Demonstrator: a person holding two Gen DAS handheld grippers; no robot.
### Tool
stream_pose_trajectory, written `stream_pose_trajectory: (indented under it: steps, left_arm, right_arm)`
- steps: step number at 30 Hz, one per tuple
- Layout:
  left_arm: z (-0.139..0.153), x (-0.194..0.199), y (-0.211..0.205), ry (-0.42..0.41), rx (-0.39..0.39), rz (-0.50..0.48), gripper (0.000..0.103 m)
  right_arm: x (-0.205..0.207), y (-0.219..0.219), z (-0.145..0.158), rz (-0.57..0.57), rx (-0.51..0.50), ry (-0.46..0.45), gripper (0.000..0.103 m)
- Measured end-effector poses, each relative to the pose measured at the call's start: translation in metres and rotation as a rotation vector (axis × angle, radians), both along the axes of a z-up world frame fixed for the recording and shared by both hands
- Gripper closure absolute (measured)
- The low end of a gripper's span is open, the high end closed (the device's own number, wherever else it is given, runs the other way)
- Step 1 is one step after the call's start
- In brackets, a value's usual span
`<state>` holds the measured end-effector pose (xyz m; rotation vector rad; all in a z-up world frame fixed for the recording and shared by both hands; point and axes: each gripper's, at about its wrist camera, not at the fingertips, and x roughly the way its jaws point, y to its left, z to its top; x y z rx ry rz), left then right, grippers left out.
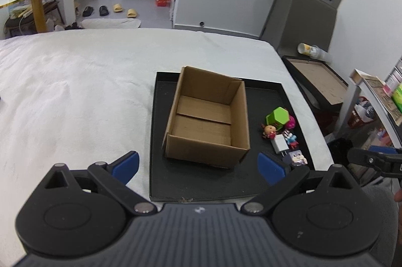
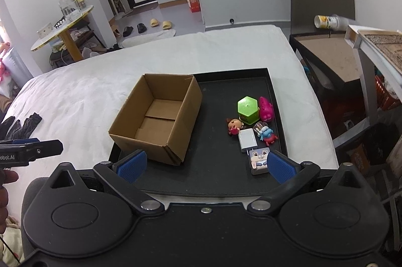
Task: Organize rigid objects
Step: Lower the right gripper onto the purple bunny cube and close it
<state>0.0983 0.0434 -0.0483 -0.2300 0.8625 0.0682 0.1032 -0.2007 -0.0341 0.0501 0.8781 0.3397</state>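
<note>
Toys (image 2: 252, 125) and a white charger (image 2: 246, 140) cluster on the black tray (image 2: 221, 181) right of the empty cardboard box (image 2: 157, 120), on the bed (image 2: 83, 91). Left claw (image 1: 198, 167) and right claw (image 2: 206, 166) hover spread, empty.

Bunny block (image 1: 297, 158) partly hidden behind blue pad (image 1: 271, 167), black gloves (image 2: 17, 126) cut by left edge, toy faces too small to read

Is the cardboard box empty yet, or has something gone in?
Empty: the cardboard box shows only its bare bottom flaps; the toys sit beside it.
</note>
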Motion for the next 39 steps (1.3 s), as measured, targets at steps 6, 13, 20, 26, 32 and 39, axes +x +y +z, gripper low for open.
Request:
stream_pose_trajectory:
  steps: [6,13,20,26,32,39]
  left_arm:
    - [-0.010,0.014,0.010,0.013,-0.017,0.037,0.004]
    - [-0.026,0.033,0.017,0.031,-0.021,0.075,0.005]
    - [-0.050,0.051,0.025,0.059,-0.045,0.117,0.011]
    - [-0.065,0.069,0.037,0.084,-0.060,0.169,0.020]
    - [-0.081,0.085,0.048,0.122,-0.076,0.217,0.037]
    - [-0.092,0.106,0.052,0.129,-0.063,0.247,0.052]
  right_arm:
    - [0.017,0.002,-0.011,-0.017,-0.019,0.038,0.000]
    - [0.037,0.002,-0.027,-0.039,-0.042,0.082,0.004]
    - [0.057,0.003,-0.044,-0.042,-0.074,0.118,0.006]
    - [0.078,-0.004,-0.063,-0.060,-0.060,0.183,0.009]
    - [0.099,-0.015,-0.085,-0.091,-0.025,0.270,0.021]
    - [0.124,-0.020,-0.105,-0.105,-0.014,0.344,0.032]
